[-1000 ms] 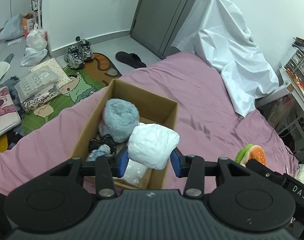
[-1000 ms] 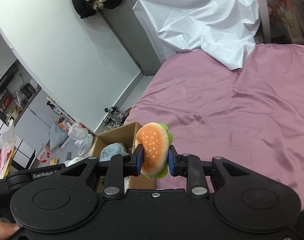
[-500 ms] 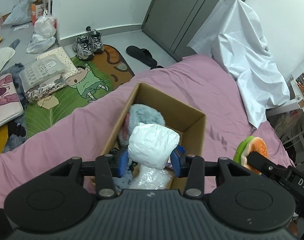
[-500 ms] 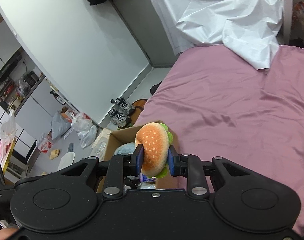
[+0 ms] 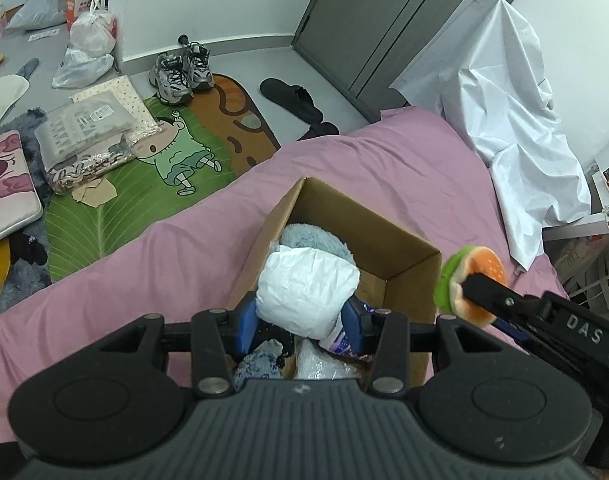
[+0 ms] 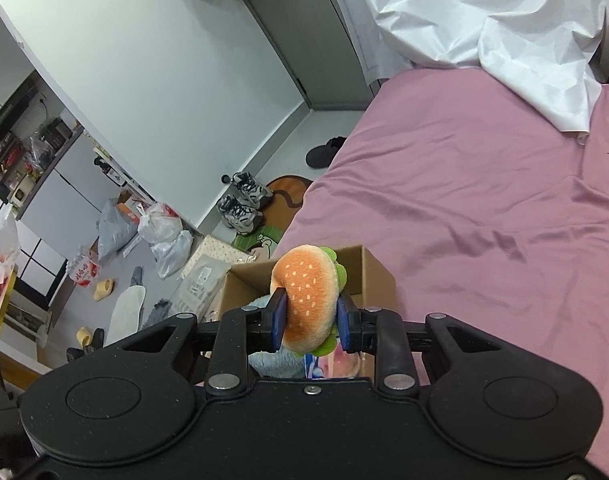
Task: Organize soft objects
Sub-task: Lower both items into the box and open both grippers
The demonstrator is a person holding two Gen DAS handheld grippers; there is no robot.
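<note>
item one, left gripper [image 5: 300,320]: blue pads pressed on either flank of the white crinkled bundle [image 5: 308,288], jaws part-way apart and filled by it. the bundle hangs over the open top of the cardboard box [image 5: 408,276], above a grey-blue fluffy roll [image 5: 316,240] and some plastic-wrapped packets [image 5: 324,364] already inside. you lower it straight into the gap beside the roll and let go only once it rests on what lies beneath; the box is crowded, so released high it would likely perch on top and roll out.

item two, right gripper [image 6: 310,316]: jaws drawn nearly together, squeezing the burger plush [image 6: 308,300] across its bun so the sides bulge. in the left wrist view the plush sits just outside the box's near-right corner, level with the rim. you hold it clear until the left tool is out of the opening, as the two tools would crowd one another over so small a box, then bring it over the wall and down.

item three, surroundings: box stands on the pink bedsheet [image 5: 404,168], near the bed's edge. you keep downward pressure light; the mattress gives and the box could tip toward the floor. white sheet [image 5: 516,120] draped at the bed's far end, not involved.
</note>
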